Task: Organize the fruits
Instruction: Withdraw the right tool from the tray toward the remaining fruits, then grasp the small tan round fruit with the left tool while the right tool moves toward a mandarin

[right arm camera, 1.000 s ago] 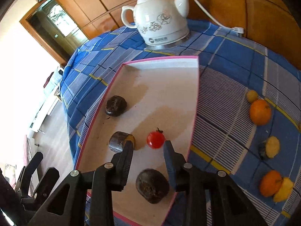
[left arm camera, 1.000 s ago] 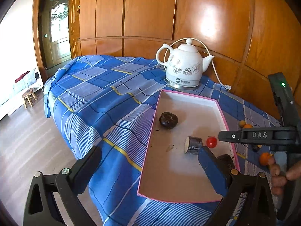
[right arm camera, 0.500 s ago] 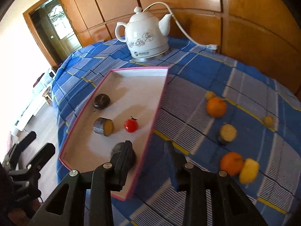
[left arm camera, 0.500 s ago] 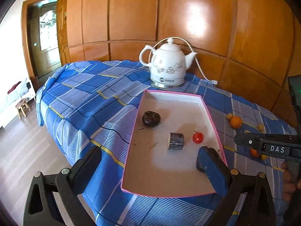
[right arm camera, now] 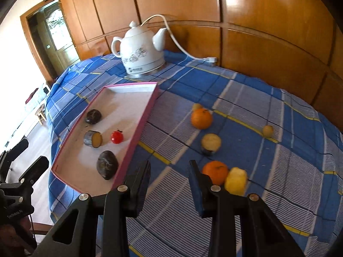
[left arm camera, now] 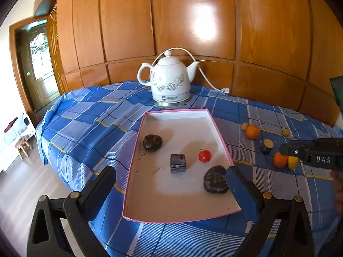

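A pink-rimmed white tray (left arm camera: 178, 111) (right arm camera: 140, 121) lies on the blue checked cloth. It holds a red tomato (left arm camera: 204, 155) (right arm camera: 117, 137), a cut dark-skinned piece (left arm camera: 178, 162) (right arm camera: 93, 138) and two dark fruits (left arm camera: 152, 142) (left arm camera: 215, 182). To its right, loose on the cloth, lie two oranges (right arm camera: 201, 118) (right arm camera: 215, 172), a yellow fruit (right arm camera: 235, 181), a cut yellow piece (right arm camera: 211, 143) and small yellow fruits (right arm camera: 268, 130). My right gripper (right arm camera: 169, 167) hangs over the cloth just right of the tray, left of the near orange, jaws a little apart and empty. My left gripper (left arm camera: 169, 177) stands wide open and empty at the tray's near end.
A white ceramic kettle (left arm camera: 169, 83) with its cord stands behind the tray against the wood-panelled wall. The cloth drops off at the left to a wooden floor with a small stool (left arm camera: 23, 146). A hand (left arm camera: 337, 184) holds the right gripper.
The right gripper has moved from over the tomato in the tray to the right, out over the cloth near the oranges. The left gripper has drawn back and rolled level.
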